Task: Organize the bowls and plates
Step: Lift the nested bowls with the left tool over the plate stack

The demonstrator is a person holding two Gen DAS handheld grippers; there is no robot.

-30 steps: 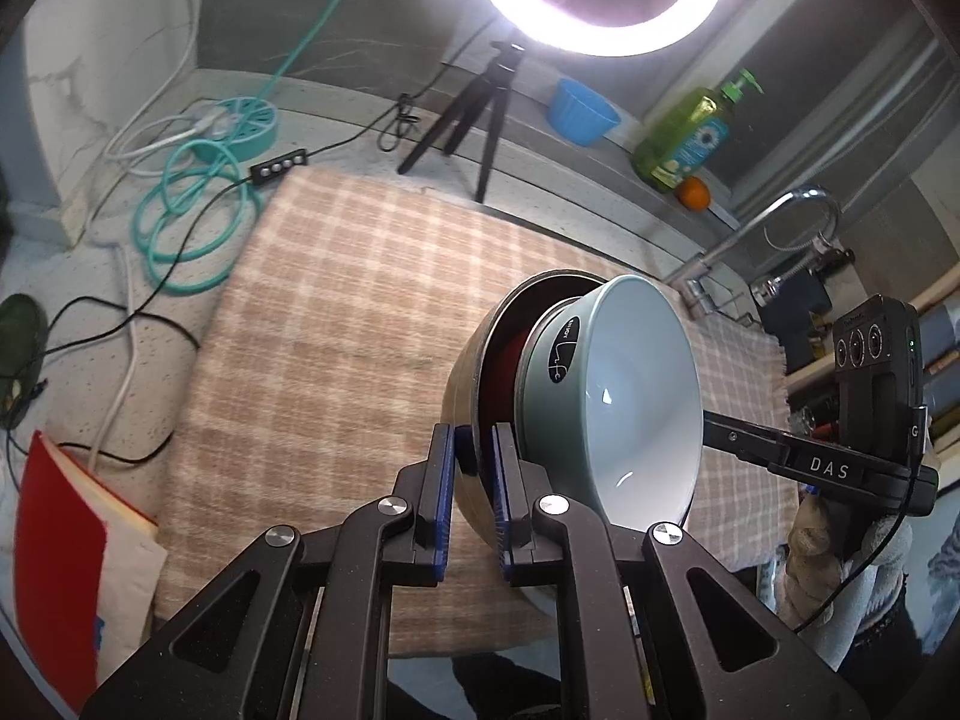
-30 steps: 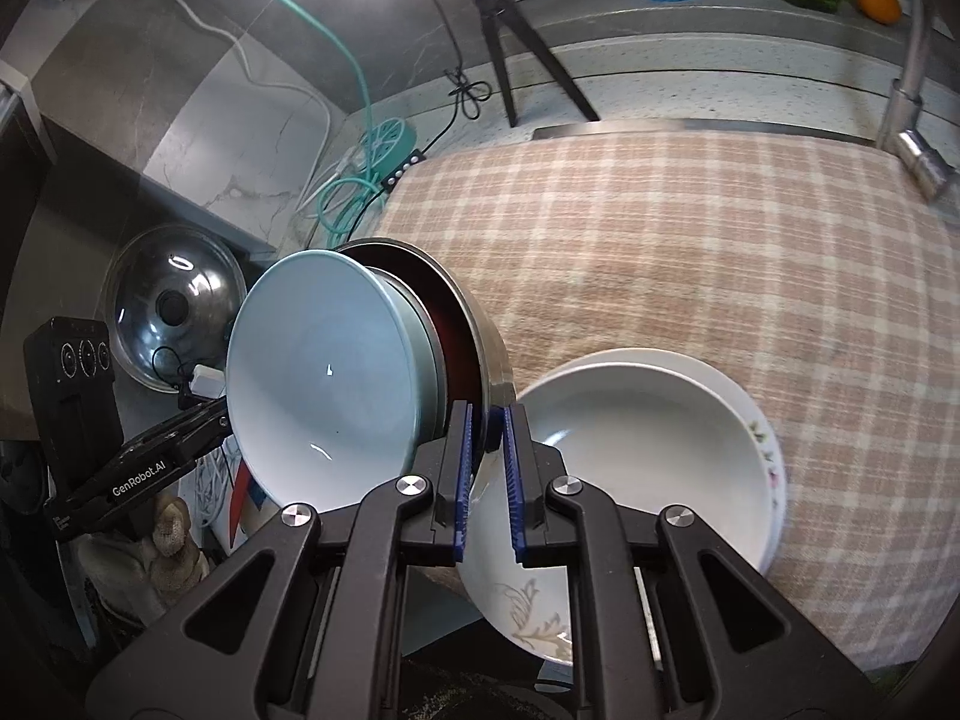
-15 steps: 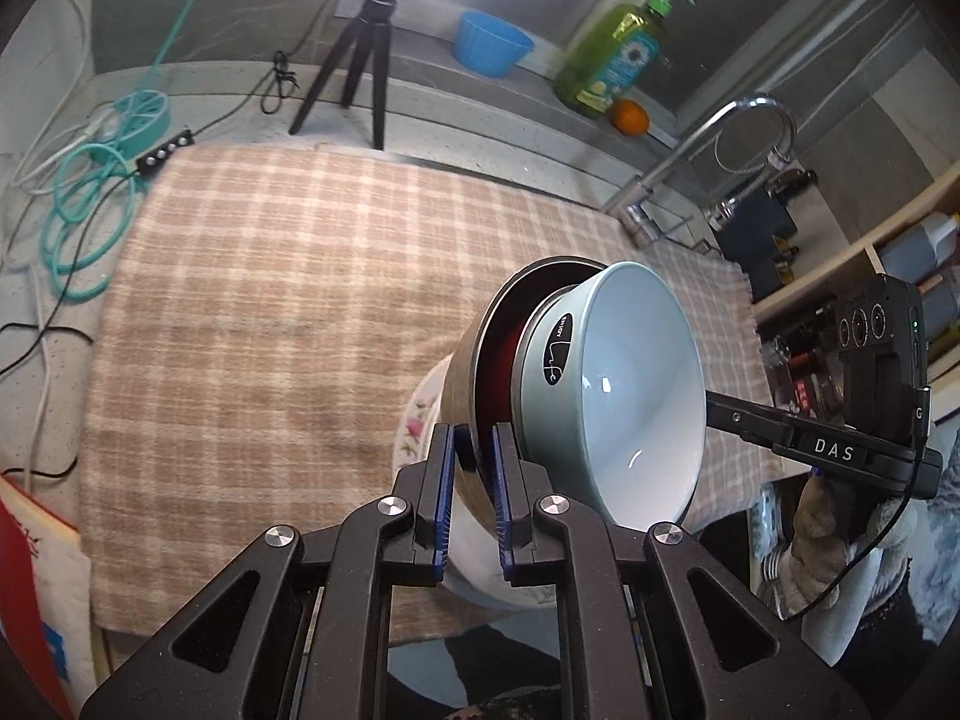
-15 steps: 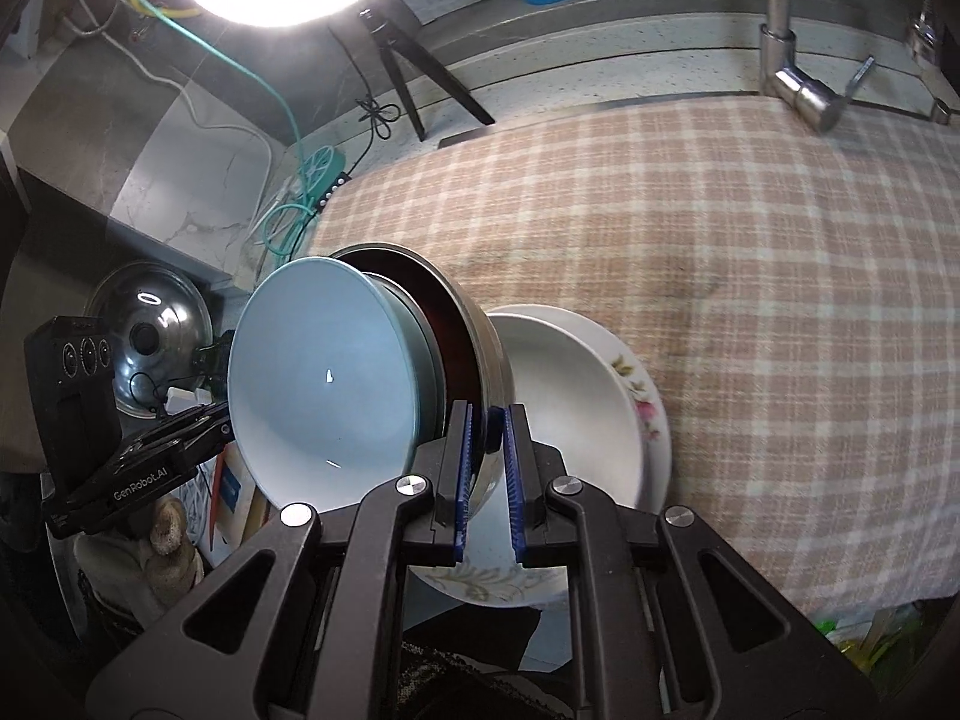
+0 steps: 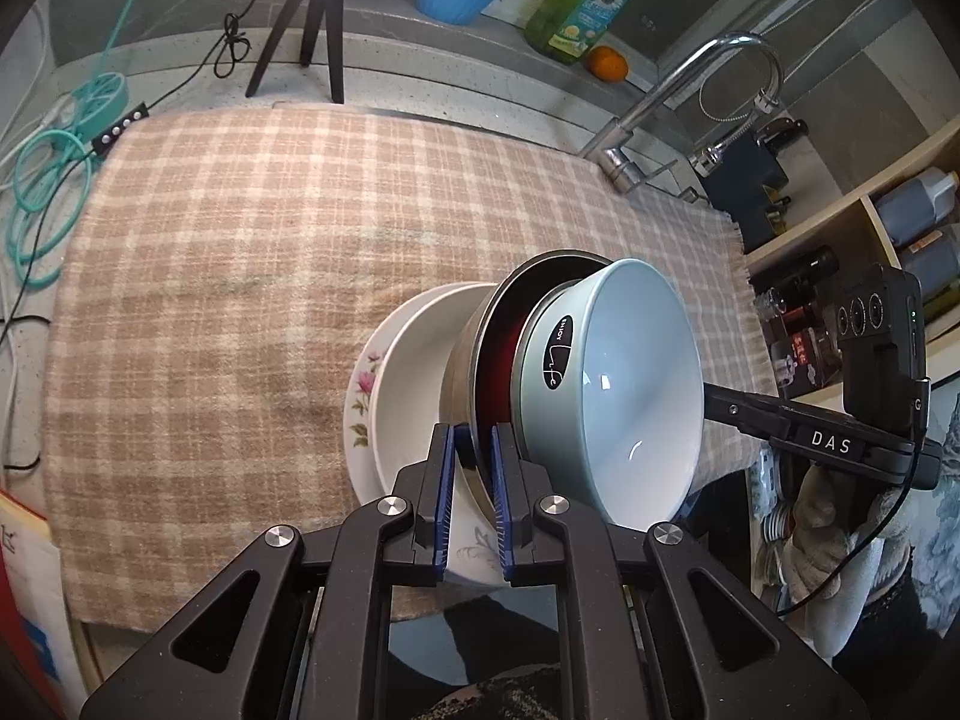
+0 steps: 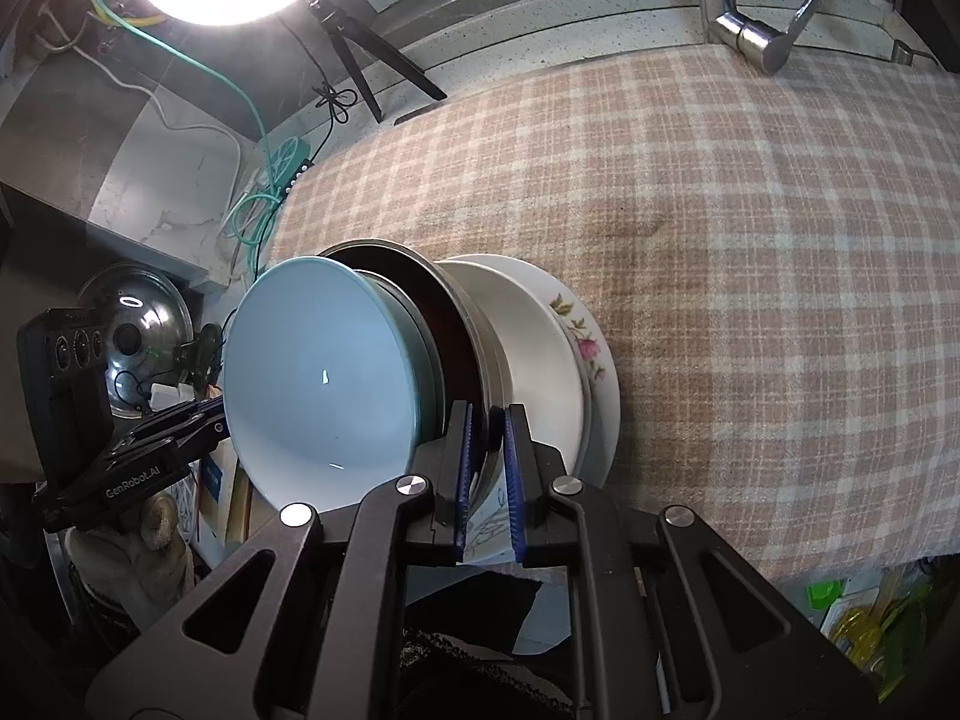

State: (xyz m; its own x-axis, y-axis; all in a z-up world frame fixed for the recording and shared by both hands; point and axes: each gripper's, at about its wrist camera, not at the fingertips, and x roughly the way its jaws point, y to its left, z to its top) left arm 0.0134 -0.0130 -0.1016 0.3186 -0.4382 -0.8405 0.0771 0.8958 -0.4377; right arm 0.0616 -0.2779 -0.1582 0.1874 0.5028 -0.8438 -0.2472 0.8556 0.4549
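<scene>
The rim of a steel bowl (image 5: 465, 360), with a pale blue bowl (image 5: 624, 384) nested inside, is clamped by the left gripper (image 5: 474, 498) and right gripper (image 6: 487, 468), above a floral plate (image 5: 366, 384) on the checked cloth (image 5: 240, 252)

Likely a home kitchen; faucet (image 5: 690, 96), dish soap bottle (image 5: 579, 0), checked cloth (image 5: 270, 240) over counter.

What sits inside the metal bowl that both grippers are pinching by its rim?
A pale blue bowl is nested in the metal bowl, which the left gripper and right gripper clamp. The metal bowl's dark red lining shows; its bottom is covered.
</scene>
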